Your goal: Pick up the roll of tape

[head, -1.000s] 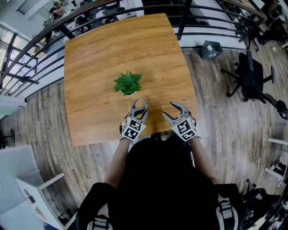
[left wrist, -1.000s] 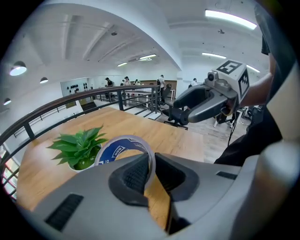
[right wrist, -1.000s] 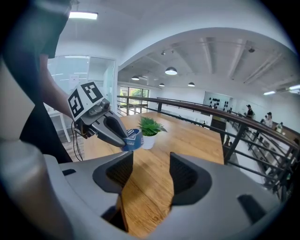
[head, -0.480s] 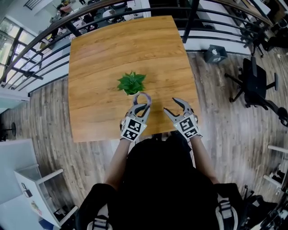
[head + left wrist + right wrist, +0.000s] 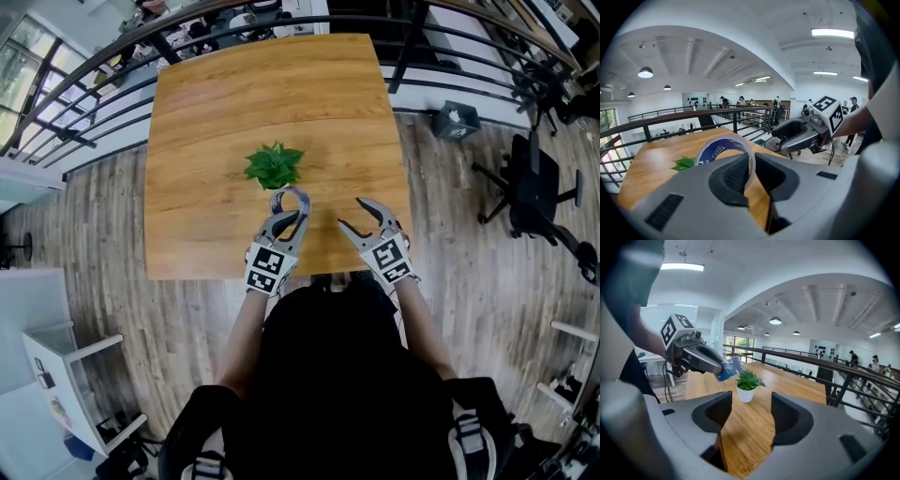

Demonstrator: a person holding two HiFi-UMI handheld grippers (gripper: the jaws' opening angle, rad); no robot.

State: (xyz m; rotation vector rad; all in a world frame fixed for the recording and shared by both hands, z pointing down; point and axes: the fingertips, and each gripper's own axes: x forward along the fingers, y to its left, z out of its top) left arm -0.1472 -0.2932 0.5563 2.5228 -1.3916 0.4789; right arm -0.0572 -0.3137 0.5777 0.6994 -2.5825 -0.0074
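Roll of tape (image 5: 292,199) is clamped between the fingers (image 5: 733,174) of the left gripper (image 5: 290,217). The fingers are nearly together, pinching the wall of the ring. The roll sits just beside the potted plant (image 5: 274,167), on the person's side of it. It appears clear of the table (image 5: 216,103), though the head view alone does not settle this. Right gripper (image 5: 353,218) is near the plant, to its right, fingers wide apart with nothing between them.
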